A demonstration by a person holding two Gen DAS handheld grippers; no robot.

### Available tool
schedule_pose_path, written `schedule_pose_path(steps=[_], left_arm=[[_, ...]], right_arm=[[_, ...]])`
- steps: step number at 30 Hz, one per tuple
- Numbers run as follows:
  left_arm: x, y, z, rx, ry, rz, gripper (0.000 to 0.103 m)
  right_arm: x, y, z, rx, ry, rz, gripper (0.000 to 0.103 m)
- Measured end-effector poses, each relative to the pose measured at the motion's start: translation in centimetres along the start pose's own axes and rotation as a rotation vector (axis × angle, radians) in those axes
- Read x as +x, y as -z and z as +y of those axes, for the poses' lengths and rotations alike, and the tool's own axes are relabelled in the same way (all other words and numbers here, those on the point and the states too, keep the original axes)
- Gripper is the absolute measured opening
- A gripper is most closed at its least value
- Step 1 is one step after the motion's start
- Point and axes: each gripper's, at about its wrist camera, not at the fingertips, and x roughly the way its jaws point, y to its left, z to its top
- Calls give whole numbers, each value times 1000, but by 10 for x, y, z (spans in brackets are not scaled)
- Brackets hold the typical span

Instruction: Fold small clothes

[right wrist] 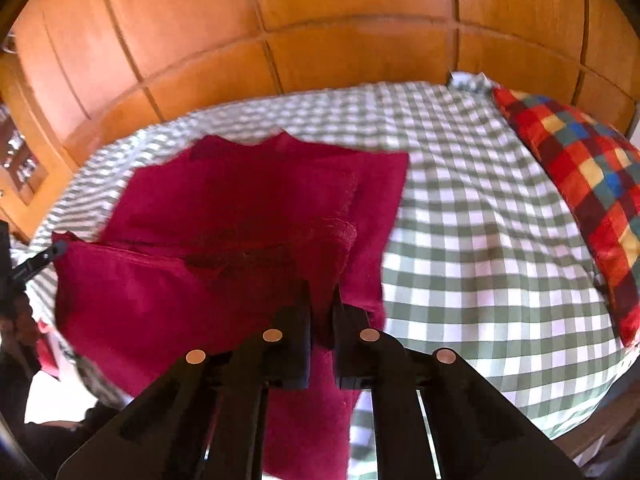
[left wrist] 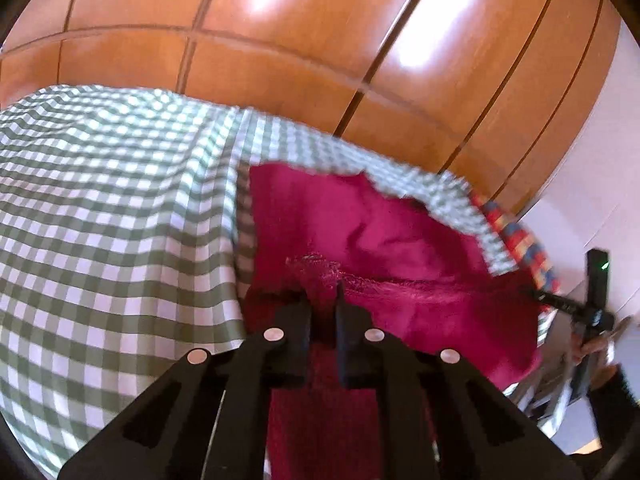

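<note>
The left gripper (left wrist: pixel 323 294) and right gripper (right wrist: pixel 322 294) are each pinching the near edge of the crimson garment (right wrist: pixel 248 208), jaws narrowed onto the fabric. The garment is lying on the green-checked cloth (right wrist: pixel 480 240), with a multicoloured plaid cushion (right wrist: pixel 580 168) resting far right.

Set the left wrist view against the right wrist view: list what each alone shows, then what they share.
Left wrist only: the left gripper pinching cloth up close.

Right wrist only: the right gripper pinching cloth up close, and a whole red, yellow and blue checked cushion.

Shared: the crimson fabric garment held by both grippers, the green-and-white gingham cloth under it, and orange wooden panelling behind.
</note>
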Motion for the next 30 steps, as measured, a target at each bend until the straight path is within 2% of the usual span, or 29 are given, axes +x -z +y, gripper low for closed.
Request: schedule_pose_path(steps=[3, 6, 13, 16, 18, 23, 25, 27, 28, 29, 30], left_arm=[[-18, -10, -7, 17, 5, -52, 8], [-18, -32, -12, 33, -2, -86, 8], [40, -105, -9, 37, -77, -96, 8], [81, -127, -2, 24, -140, -54, 8], [109, -134, 6, 11, -182, -13, 8], [183, -124, 39, -57, -308, 139, 9], [197, -116, 50, -83, -325, 174, 13], [193, -115, 49, -91, -314, 160, 17], [188, -116, 49, -92, -317, 155, 23], [182, -116, 48, -92, -338, 156, 40], [176, -116, 49, -92, -358, 151, 47]], right_arm=[[-20, -13, 8, -13, -11, -60, 7], [-25, -32, 7, -7, -13, -102, 7], [15, -94, -17, 87, 41, -145, 7], [43, -112, -29, 144, 63, -131, 7], [72, -119, -36, 173, 89, -91, 7], [145, -109, -45, 200, 171, 46, 7], [160, -100, -46, 196, 177, 61, 7], [158, -98, -44, 188, 174, 53, 7], [156, -99, -44, 187, 169, 57, 7], [155, -99, -47, 193, 155, 61, 11], [152, -99, -49, 200, 145, 63, 13]])
